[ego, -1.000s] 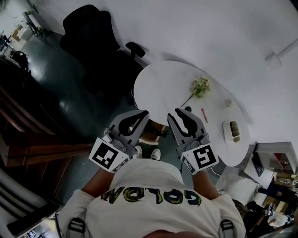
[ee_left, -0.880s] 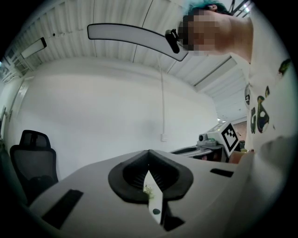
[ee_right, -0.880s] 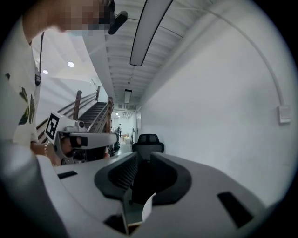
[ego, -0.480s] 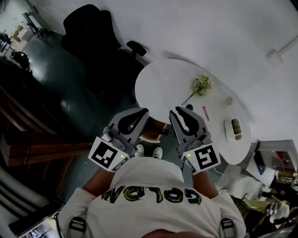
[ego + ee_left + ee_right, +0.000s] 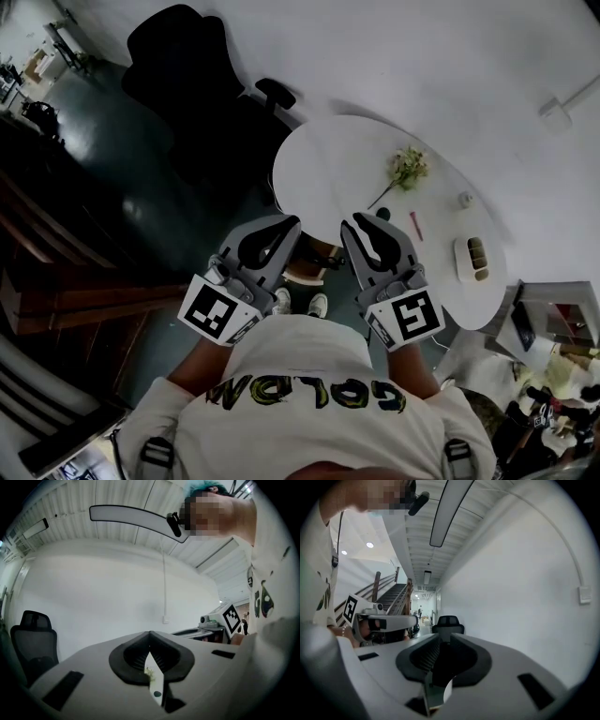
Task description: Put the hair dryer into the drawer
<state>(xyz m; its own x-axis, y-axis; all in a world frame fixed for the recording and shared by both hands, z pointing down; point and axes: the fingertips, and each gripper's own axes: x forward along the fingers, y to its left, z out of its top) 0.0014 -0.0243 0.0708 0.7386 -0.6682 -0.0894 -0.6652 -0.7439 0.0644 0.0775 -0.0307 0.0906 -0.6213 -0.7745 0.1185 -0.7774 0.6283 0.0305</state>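
Observation:
No hair dryer and no drawer shows in any view. In the head view both grippers are held level in front of the person's chest, side by side, pointing toward a round white table (image 5: 328, 173). My left gripper (image 5: 289, 226) has its jaws together with nothing between them; in its own view the left gripper (image 5: 150, 633) tips meet in front of a white wall. My right gripper (image 5: 352, 228) is shut and empty too. In the right gripper view the right gripper (image 5: 443, 637) tips meet, with a corridor behind.
On the table lie a sprig of flowers (image 5: 405, 169), a pink pen (image 5: 413, 228), a small cup (image 5: 462, 201) and a white dish (image 5: 471, 260). A black office chair (image 5: 187, 84) stands beyond its left side. Wooden stairs (image 5: 56, 281) are at left, cluttered shelves (image 5: 548, 347) at lower right.

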